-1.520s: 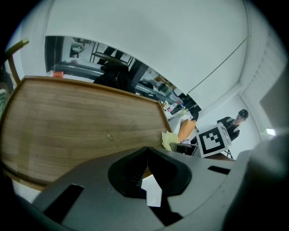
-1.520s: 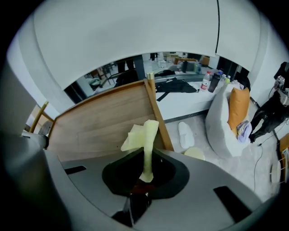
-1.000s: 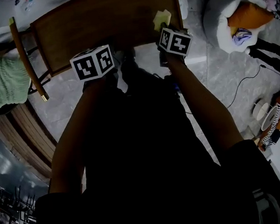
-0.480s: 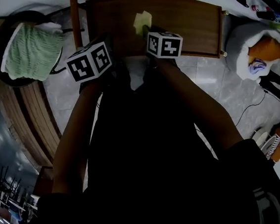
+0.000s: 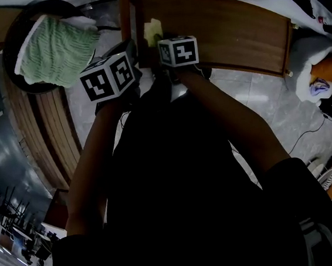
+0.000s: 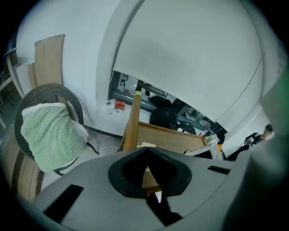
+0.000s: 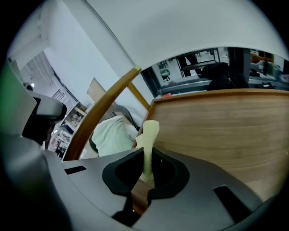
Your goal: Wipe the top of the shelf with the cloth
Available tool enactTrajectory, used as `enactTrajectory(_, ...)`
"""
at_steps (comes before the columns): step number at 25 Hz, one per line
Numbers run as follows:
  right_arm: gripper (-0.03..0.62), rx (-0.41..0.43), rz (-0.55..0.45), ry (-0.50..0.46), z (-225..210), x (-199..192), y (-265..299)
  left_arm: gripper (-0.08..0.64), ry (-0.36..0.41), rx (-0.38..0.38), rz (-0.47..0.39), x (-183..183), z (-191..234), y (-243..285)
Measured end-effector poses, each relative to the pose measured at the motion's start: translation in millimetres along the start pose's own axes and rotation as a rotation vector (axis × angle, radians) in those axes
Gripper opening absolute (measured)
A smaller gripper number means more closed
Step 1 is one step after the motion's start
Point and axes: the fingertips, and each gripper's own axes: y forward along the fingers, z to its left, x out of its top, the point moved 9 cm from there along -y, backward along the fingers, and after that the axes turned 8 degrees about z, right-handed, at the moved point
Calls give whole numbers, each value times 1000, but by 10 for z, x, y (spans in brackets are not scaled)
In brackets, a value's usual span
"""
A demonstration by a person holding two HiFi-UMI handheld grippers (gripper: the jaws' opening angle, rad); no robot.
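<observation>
The right gripper (image 7: 145, 175) is clenched on the cloth (image 7: 149, 133). The cloth is a pale yellow-green piece. It stands up between the two jaws as a thin strip and bends over at its top. In the head view this gripper is at the upper middle of the frame, and the cloth shows just beyond its marker cube, over the left end of the shelf (image 5: 225, 26). The shelf top is a brown wooden board that runs from the upper middle to the upper right of that frame. In the right gripper view the same board fills the right half of the picture, and the lower end of the cloth meets the wood just in front of the jaws.

The left gripper (image 6: 146, 168) is closed and holds nothing; only a thin slit shows between its jaws. In the head view it is just to the left of the right gripper, beside the left end of the shelf and not over the board. A slanted wooden post (image 6: 131, 124) rises near it at that end of the shelf.

At the upper left of the head view, a green towel (image 5: 57, 49) hangs over a dark round chair (image 6: 52, 90). Under the chair and the shelf there is a grey floor (image 5: 87, 117). At the right edge of the same view lies a white bag (image 5: 316, 46) with something orange in it.
</observation>
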Motion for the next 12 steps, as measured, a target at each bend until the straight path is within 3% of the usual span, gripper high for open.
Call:
enactTrajectory(4, 41, 19, 60, -50, 190, -88, 285, 11, 4, -4, 1, 9, 90, -53)
enactTrajectory(12, 41, -6, 77, -89, 280, -85, 446, 11, 16, -19, 17, -45, 120, -25)
